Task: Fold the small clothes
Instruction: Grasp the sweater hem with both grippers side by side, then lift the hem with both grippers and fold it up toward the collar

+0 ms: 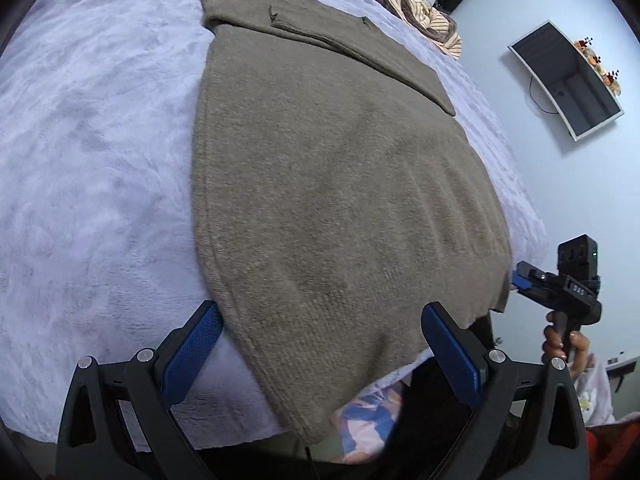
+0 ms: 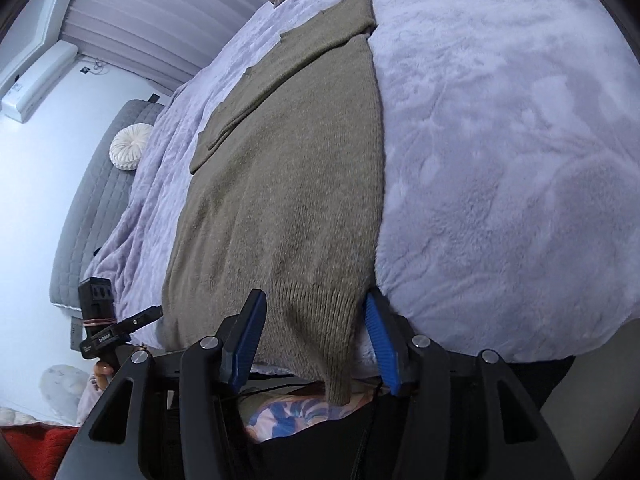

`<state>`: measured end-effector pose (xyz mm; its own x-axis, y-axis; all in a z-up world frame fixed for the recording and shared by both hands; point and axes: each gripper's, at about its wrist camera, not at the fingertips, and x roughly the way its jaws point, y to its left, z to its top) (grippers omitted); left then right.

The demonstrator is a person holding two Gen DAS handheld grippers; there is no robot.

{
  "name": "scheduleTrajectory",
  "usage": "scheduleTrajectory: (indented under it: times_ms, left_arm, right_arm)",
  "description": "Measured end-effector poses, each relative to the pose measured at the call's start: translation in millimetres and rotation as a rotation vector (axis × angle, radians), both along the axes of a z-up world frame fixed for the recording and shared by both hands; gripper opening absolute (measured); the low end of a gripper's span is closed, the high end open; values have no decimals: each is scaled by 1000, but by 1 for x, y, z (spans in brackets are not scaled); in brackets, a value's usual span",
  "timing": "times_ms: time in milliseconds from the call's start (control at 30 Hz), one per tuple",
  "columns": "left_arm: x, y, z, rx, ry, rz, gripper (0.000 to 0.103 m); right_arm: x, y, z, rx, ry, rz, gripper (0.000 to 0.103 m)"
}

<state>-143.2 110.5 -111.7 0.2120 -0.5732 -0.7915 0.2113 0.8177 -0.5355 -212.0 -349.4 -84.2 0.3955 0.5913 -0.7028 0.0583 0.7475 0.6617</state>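
Observation:
An olive-brown knit sweater (image 1: 332, 168) lies flat on a lilac fleece blanket (image 1: 88, 152), with a sleeve folded across its far end. Its ribbed hem hangs over the near bed edge. My left gripper (image 1: 322, 354) is open, its blue pads on either side of the hem's left corner. My right gripper (image 2: 316, 340) is open too, its blue pads straddling the hem's right corner (image 2: 336, 360). The sweater also shows in the right wrist view (image 2: 288, 168). The right gripper shows in the left wrist view (image 1: 560, 288), and the left gripper in the right wrist view (image 2: 116, 328).
A pile of striped and dark clothes (image 1: 424, 4) lies at the far end of the bed. A wall screen (image 1: 568, 80) hangs at right. A grey quilted headboard (image 2: 96, 200) with a round white cushion (image 2: 130, 152) stands at left. Red fabric (image 2: 36, 448) lies below.

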Motion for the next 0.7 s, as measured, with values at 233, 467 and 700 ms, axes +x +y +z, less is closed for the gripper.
scheduleTrajectory:
  times_ms: [233,467,700]
  left_arm:
    - [3,-6,-2,-68,45,24,80]
    - [3,-2,-2,-141,68,0,13]
    - [28,-3,44,-265,-50,5,13]
  right_arm:
    - [4,15,-10,236,-23,25,56]
    - [8,12,-18,359,-29,-21,12]
    - [24,12,4,543,-133,-27,12]
